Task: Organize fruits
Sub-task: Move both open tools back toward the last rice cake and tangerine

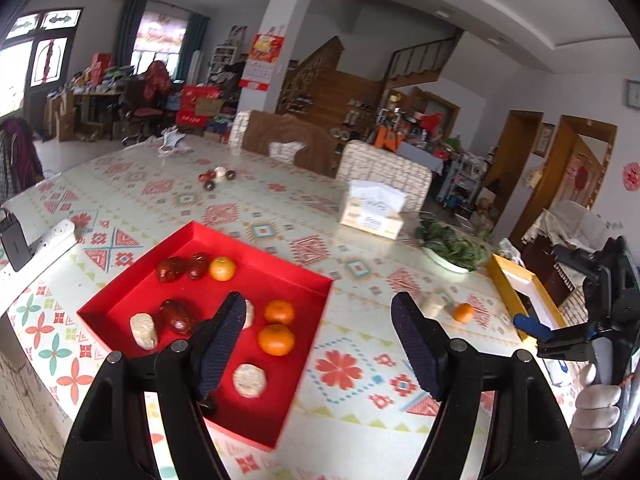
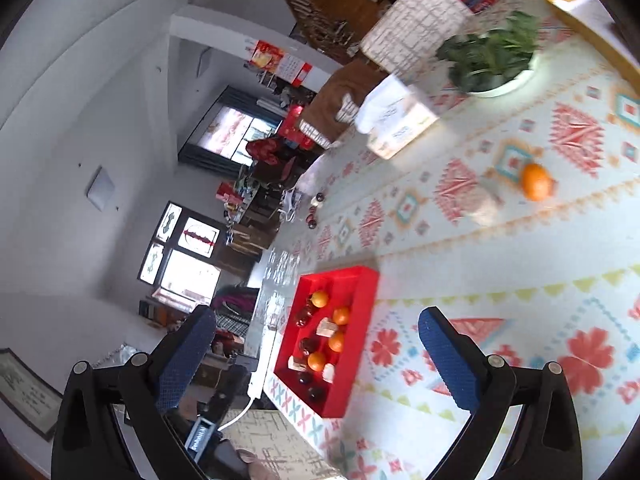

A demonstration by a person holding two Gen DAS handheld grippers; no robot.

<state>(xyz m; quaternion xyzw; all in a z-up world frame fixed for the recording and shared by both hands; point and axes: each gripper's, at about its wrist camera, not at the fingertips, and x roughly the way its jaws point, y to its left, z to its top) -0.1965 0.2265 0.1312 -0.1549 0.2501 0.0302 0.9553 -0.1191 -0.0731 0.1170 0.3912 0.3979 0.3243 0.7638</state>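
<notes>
A red tray [image 1: 260,248] holds three tangerines [image 1: 276,339], dark red dates [image 1: 178,316] and pale round cakes [image 1: 249,380]. My left gripper [image 1: 319,304] hangs open over the tray's right corner with nothing between its pads. Out on the patterned tablecloth to the right lie a loose tangerine [image 1: 463,312] and a pale cake [image 1: 434,305]. In the rolled right wrist view, my right gripper [image 2: 317,314] is wide open and empty. The red tray [image 2: 356,376] is below and ahead of it. The loose tangerine [image 2: 536,181] is further off.
A tissue box [image 1: 374,210], a white bowl of greens [image 1: 452,246] and a yellow box [image 1: 520,292] stand along the table's far right. A power strip [image 1: 52,236] lies left of the tray. Several dates [image 1: 216,178] sit mid-table. Chairs [image 1: 384,168] line the far edge.
</notes>
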